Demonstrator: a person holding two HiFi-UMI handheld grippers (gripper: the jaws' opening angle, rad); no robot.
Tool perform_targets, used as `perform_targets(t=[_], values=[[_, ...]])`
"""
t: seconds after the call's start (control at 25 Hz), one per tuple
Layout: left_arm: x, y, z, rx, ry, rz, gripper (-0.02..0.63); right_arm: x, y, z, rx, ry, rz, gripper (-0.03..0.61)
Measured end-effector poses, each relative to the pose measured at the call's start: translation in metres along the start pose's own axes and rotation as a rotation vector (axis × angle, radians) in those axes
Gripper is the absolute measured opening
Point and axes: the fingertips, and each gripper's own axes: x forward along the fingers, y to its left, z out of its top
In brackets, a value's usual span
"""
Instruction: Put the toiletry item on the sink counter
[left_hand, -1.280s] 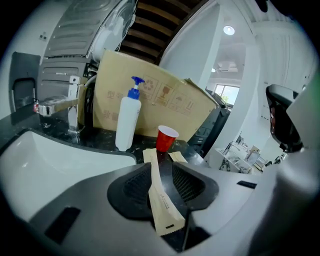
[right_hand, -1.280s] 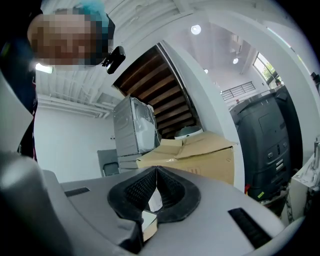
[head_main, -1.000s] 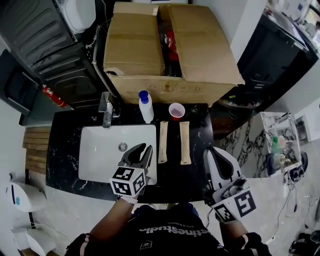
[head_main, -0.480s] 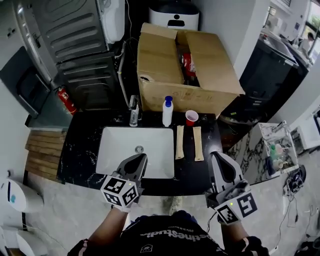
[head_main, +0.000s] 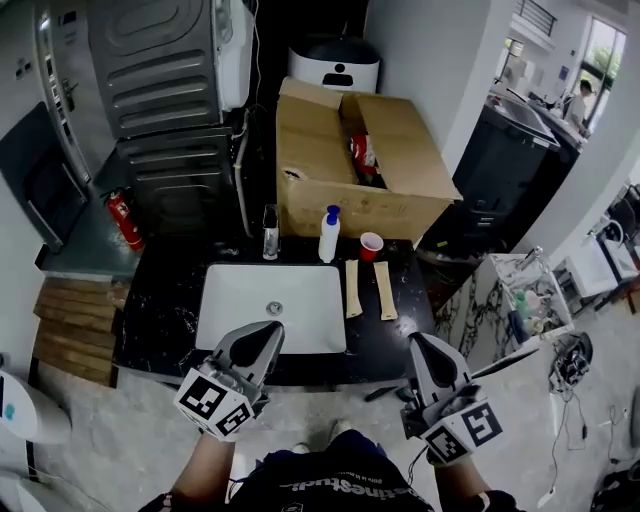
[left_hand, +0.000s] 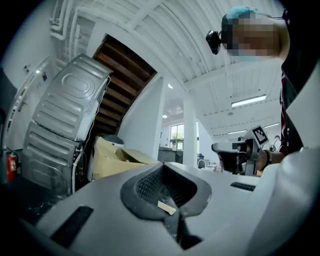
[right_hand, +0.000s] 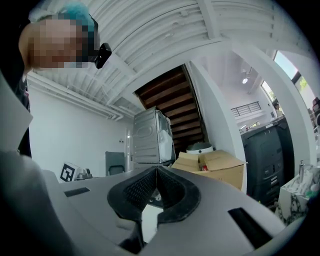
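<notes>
We hold the left gripper (head_main: 268, 332) and the right gripper (head_main: 421, 343) low before the body. Both jaws are clenched on nothing and stand short of the desk (head_main: 160, 300), so nothing is disturbed. Beyond them lies the white basin (head_main: 240, 300), with two tan tubes (head_main: 351, 275) flat beside it. The blue-capped bottle (head_main: 327, 238), which we judge to be the toiletry item, stands upright at the desk's rear beside a red cup (head_main: 370, 246), in front of the open cardboard box (head_main: 400, 150).

The counter (head_main: 160, 300) is glossy black stone with white veins, set round a smooth white sink (head_main: 240, 300) and a shiny metal tap (head_main: 270, 235). The bottle (head_main: 326, 240) is white plastic and the cup (head_main: 370, 246) red plastic. The box (head_main: 400, 150) is matt brown cardboard. The slats (head_main: 75, 335) look like wood.
</notes>
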Motion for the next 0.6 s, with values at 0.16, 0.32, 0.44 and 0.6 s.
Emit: perform_targets(t=[0.16,0.32,0.44,0.6], values=[[-0.010,-0.014,0.023,0.019,-0.038,-0.003,0.015,-0.008,0.006,-0.003,0.015,0.038,0.021,0.038],[-0.016,-0.027,0.031,0.033,-0.037,0.016,0.015,-0.012,0.010,-0.003,0.015,0.049,0.055,0.038],[-0.016,-0.036,0.036,0.025,-0.039,0.029,0.015,-0.016,0.014,0.000,0.022,0.044,0.091,0.038],[-0.009,-0.056,0.033,0.014,-0.042,0.027,0.015,-0.032,0.010,0.002,-0.010,0.039,0.119,0.038]])
